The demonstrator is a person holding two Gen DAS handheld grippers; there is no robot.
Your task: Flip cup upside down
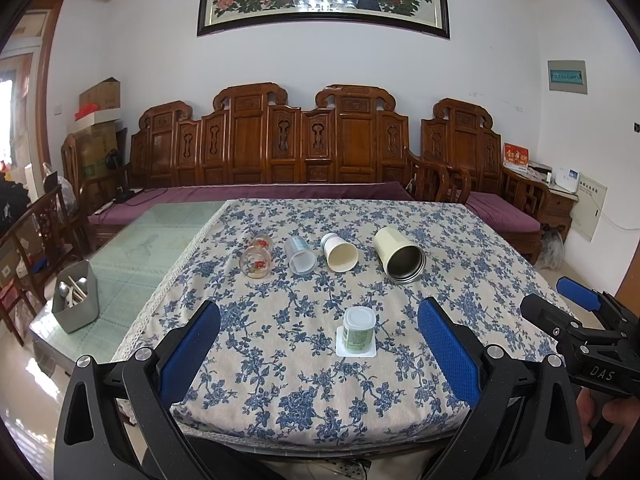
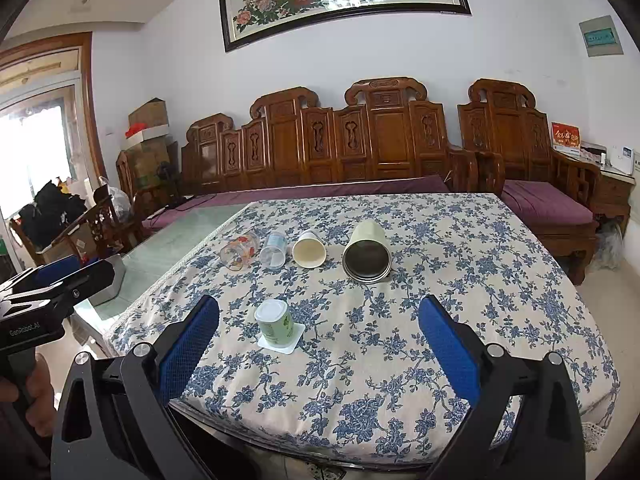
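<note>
Blue-flowered cloth (image 1: 280, 360) covers the near part of a glass-topped table (image 1: 152, 240), where a grey caddy (image 1: 76, 300) of utensils stands at the far left. On the cloth, a row of four cups lies on its side, mouths toward the cameras: a clear glass with red flowers (image 1: 256, 260), a translucent plastic cup (image 1: 300, 256), a cream paper cup (image 1: 339, 254) and a pale-green metal tumbler (image 1: 400, 254) with a dark interior. Nearer the table edge, apart from the row, a small green-labelled cup (image 1: 357, 332) stands upside down on its wide square rim. The left gripper (image 1: 318, 346) hovers over the near edge with jaws spread wide and nothing between them, the small cup lying ahead of the gap. The right gripper (image 2: 318, 344) is likewise released and empty, the small cup (image 2: 276, 322) ahead near its left finger. Behind the table runs a carved wooden bench (image 1: 280, 136) with purple cushions.
</note>
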